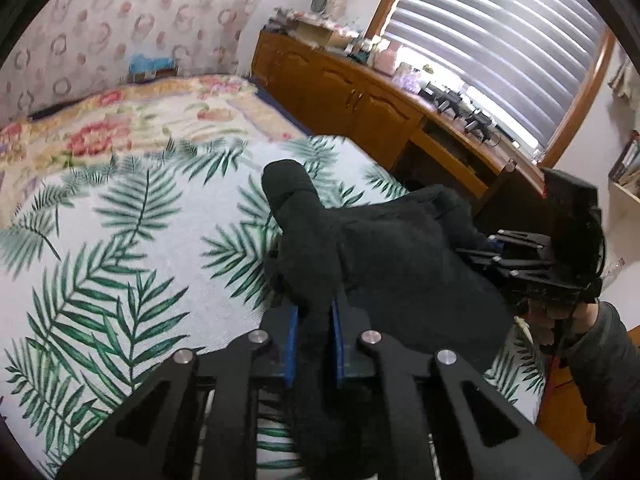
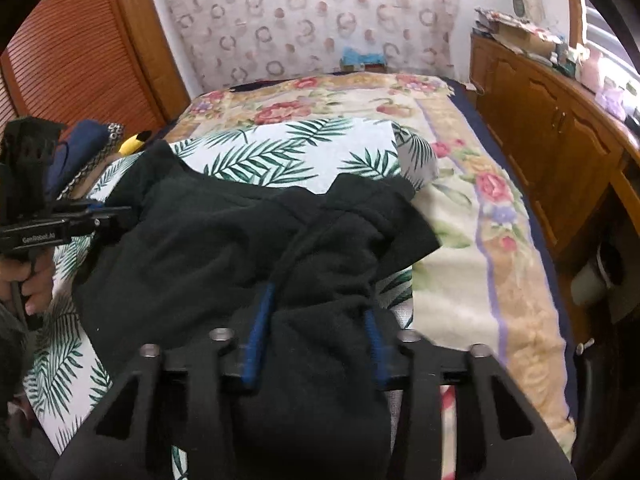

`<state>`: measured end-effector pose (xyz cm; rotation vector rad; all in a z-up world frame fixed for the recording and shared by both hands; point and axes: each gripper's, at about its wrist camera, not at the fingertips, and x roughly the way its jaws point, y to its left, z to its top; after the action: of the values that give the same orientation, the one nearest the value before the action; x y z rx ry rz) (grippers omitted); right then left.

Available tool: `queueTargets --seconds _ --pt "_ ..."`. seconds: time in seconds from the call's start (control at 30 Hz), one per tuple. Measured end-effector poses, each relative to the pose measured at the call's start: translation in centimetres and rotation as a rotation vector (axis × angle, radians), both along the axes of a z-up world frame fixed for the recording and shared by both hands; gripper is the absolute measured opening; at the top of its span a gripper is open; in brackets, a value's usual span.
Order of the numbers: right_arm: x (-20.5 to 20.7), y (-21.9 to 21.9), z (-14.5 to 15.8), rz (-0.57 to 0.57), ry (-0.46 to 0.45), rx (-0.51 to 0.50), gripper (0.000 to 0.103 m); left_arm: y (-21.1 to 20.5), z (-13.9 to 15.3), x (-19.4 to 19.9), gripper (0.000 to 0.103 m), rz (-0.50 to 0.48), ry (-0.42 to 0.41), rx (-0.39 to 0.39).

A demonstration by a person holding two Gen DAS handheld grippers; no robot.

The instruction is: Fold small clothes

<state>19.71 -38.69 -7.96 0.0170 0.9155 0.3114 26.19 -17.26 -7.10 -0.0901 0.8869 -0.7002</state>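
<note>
In the left wrist view, the left gripper (image 1: 314,312) is clamped on a bunched fold of the black garment (image 1: 400,256), which drapes over the palm-leaf sheet (image 1: 120,240) on the bed. The right gripper (image 1: 500,256) meets the cloth's far edge.

In the right wrist view, the right gripper (image 2: 316,312) has black garment (image 2: 208,240) bunched between its blue pads (image 2: 260,328); it seems to be gripped, though the fingertips are buried. A floral blanket (image 2: 480,240) lies beside it.

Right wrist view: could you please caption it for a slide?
Right gripper clamps a black garment on a leaf-print cloth.
</note>
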Motion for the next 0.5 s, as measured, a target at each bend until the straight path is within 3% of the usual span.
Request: queueTargets --seconds 0.07,0.27,0.4,0.5 --pt "-0.7 0.1 0.9 0.007 -0.028 -0.013 0.02 0.4 1.4 -0.6 0.009 0.003 -0.025 -0.035" --pt "-2.6 1.0 5.6 -0.003 -0.184 -0.031 0.018 2.1 5.9 -3.0 0.009 0.019 -0.134 -0.105" --pt "-2.2 3.2 9.1 0.046 -0.264 -0.039 0.018 5.3 9.0 -4.4 0.009 0.084 -0.217 -0.131" --pt "-1.1 6.3 11.8 0.117 -0.326 -0.045 0.018 8.8 11.1 -5.7 0.009 0.156 -0.285 -0.109"
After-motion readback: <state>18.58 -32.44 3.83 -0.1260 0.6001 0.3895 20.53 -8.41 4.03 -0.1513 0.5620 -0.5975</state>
